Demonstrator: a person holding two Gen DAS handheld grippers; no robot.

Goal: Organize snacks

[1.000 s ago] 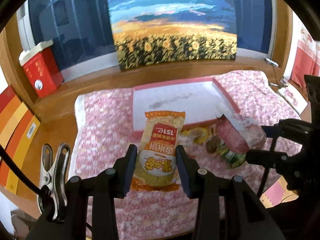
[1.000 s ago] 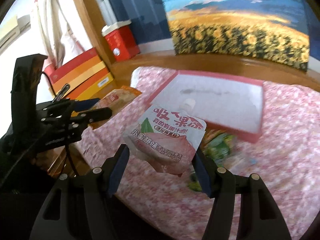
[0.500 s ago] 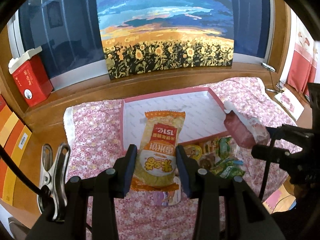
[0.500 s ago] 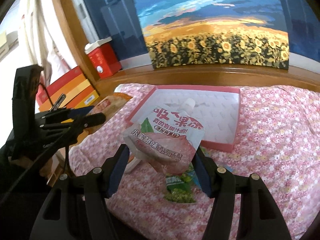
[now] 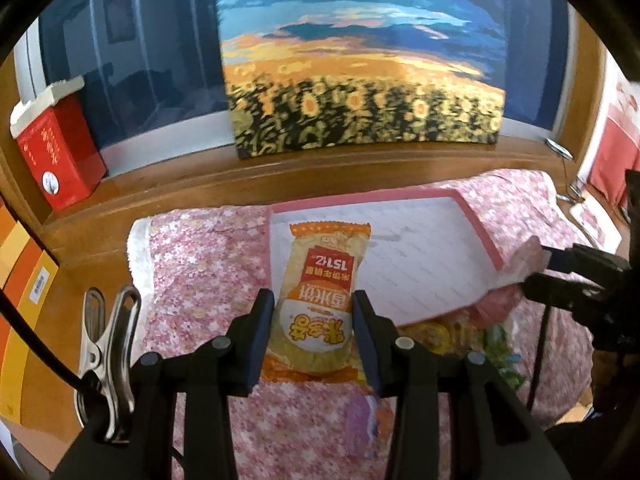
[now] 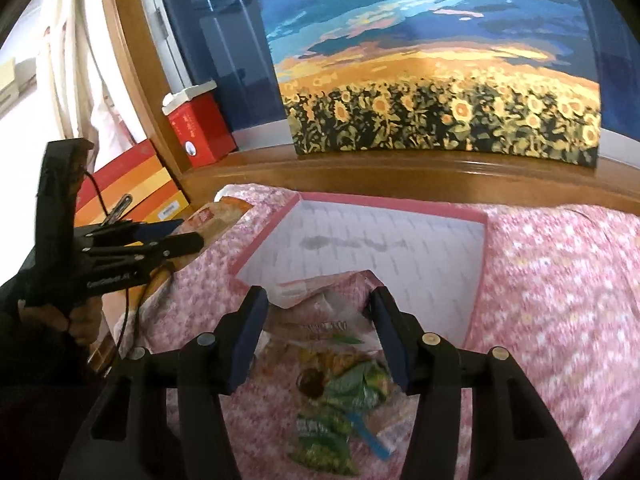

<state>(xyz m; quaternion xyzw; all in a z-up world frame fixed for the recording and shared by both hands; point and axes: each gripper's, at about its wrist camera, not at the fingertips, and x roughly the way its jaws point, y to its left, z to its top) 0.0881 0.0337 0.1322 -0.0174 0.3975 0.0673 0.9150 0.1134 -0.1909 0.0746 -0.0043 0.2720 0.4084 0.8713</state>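
My left gripper, clamped on the orange rice-cracker packet, nears the pink-rimmed white tray; my right gripper is closing around the crumpled pink juice pouch; releasing over the tray looks next.

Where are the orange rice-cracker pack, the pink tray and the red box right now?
orange rice-cracker pack (image 5: pixel 320 292): left wrist view, middle of its printed front.
pink tray (image 6: pixel 396 204): right wrist view, far rim.
red box (image 5: pixel 56 160): left wrist view, red front face.

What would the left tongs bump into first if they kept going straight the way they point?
Probably the pink tray. The left tongs are shut on the orange snack packet, whose far end already hangs over the tray's white floor, so the packet would likely touch down there first. Depth is hard to judge.
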